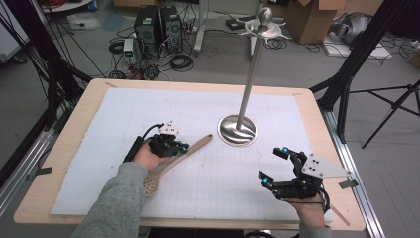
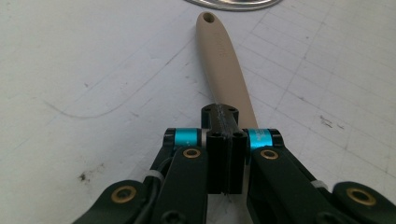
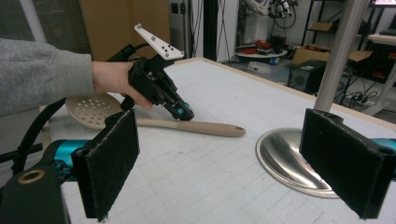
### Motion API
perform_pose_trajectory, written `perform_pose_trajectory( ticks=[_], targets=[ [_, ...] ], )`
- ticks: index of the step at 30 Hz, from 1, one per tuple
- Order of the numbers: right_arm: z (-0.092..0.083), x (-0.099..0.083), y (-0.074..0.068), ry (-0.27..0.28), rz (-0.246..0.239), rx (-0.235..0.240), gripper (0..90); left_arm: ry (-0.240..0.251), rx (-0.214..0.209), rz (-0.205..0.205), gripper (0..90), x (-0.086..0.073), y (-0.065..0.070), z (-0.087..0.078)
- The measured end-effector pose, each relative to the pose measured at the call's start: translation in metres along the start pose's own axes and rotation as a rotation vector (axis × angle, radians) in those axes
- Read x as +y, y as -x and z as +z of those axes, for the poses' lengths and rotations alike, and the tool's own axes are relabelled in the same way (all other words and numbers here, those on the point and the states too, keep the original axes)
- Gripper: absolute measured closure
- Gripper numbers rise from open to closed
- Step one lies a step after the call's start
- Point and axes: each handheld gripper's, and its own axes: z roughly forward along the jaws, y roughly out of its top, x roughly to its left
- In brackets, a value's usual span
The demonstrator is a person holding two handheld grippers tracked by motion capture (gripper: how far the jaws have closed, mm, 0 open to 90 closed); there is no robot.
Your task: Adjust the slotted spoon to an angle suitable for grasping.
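A beige slotted spoon (image 1: pixel 171 163) lies on the white mat, handle pointing toward the metal stand's round base (image 1: pixel 237 130). My left gripper (image 1: pixel 179 147) is shut, its jaws pressed together with nothing between them, tips right over the handle (image 2: pixel 219 51). I cannot tell if they touch it. The right gripper view also catches that gripper (image 3: pixel 183 112) above the spoon (image 3: pixel 196 127). My right gripper (image 1: pixel 274 166) hovers open at the mat's front right, its wide pads (image 3: pixel 112 158) apart and facing the stand base (image 3: pixel 285 158).
The stand's tall pole (image 1: pixel 250 74) rises from the base to a hooked top (image 1: pixel 265 25). The white gridded mat (image 1: pixel 148 104) covers a wooden table (image 1: pixel 64 134). Black frame posts, computer towers and cables stand on the floor beyond.
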Motion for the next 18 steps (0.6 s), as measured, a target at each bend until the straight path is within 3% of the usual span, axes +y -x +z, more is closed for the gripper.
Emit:
perform_pose_trajectory(
  ticks=[7, 18],
  targets=[
    [0.0010, -0.0005, 0.0001, -0.006, -0.003, 0.001, 11.0, 0.014, -0.030, -0.007, 89.6, -0.0003, -0.0009, -0.0001],
    [0.0018, 0.0001, -0.0005, -0.005, -0.009, 0.003, 11.0, 0.007, -0.045, 0.004, 89.6, 0.0014, -0.0002, 0.0042]
  ],
)
